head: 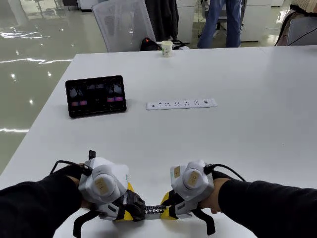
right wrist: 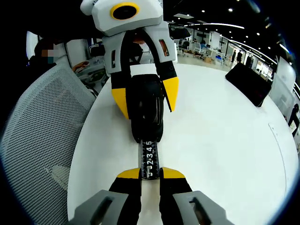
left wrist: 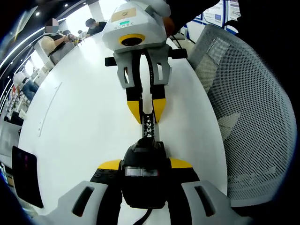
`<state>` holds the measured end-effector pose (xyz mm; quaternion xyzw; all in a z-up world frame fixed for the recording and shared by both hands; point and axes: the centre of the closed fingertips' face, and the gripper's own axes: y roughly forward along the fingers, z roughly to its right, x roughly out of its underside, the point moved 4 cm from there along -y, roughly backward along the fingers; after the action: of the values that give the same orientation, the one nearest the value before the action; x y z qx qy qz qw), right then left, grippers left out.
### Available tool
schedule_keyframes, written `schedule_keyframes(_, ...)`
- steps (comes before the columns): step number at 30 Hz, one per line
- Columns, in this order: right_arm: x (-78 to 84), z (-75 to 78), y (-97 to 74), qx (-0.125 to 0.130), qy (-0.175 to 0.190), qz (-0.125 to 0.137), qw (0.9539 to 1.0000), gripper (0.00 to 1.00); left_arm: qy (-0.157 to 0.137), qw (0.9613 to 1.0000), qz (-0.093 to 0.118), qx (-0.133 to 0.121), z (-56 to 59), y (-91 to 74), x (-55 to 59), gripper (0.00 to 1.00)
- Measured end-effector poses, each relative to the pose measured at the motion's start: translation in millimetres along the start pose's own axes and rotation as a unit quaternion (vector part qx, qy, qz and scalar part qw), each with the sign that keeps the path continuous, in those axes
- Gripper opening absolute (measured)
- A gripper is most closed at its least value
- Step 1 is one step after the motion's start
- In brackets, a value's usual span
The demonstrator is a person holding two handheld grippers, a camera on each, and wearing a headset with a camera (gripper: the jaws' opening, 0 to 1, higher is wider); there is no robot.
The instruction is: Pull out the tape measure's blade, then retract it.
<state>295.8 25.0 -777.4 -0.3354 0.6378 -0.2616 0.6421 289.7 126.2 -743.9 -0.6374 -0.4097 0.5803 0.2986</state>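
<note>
The black tape measure case [head: 132,205] sits between the yellow-tipped jaws of my left gripper [head: 130,212], which is shut on it at the near table edge. In the left gripper view the case [left wrist: 143,180] is gripped low in the picture. A short length of numbered blade [head: 154,210] runs from the case to my right gripper [head: 167,211]. In the right gripper view my right gripper [right wrist: 150,174] is shut on the blade [right wrist: 149,157] near its end. The digits 2 to 5 show there. The left gripper [right wrist: 145,101] faces it, with the case [right wrist: 146,115] in its jaws.
On the white table [head: 247,129] lie a dark tablet [head: 95,95] at mid left and a white power strip [head: 181,104] in the middle. A paper cup [head: 167,48] stands at the far edge, with a mesh chair [head: 124,25] behind it. Another mesh chair [left wrist: 248,117] is near me.
</note>
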Motion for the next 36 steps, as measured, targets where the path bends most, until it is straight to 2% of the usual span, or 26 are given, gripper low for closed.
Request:
schedule_keyframes(13, 11.7, 5.2, -10.1, 0.002, -0.001, -0.006, 1.0000, 0.11, -0.006, 1.0000, -0.002, -0.002, -1.3, -0.3, 0.5, 0.30)
schedule_keyframes(20, 15.6, 4.6, -13.8, 0.003, -0.003, -0.009, 1.0000, 0.11, -0.022, 0.9997, 0.012, -0.007, -1.2, 0.4, 1.9, 0.30)
schedule_keyframes(36, 20.5, 3.0, -20.4, 0.002, -0.005, -0.015, 0.9999, 0.11, -0.031, 0.9993, 0.019, -0.013, -0.4, 0.3, 2.4, 0.30)
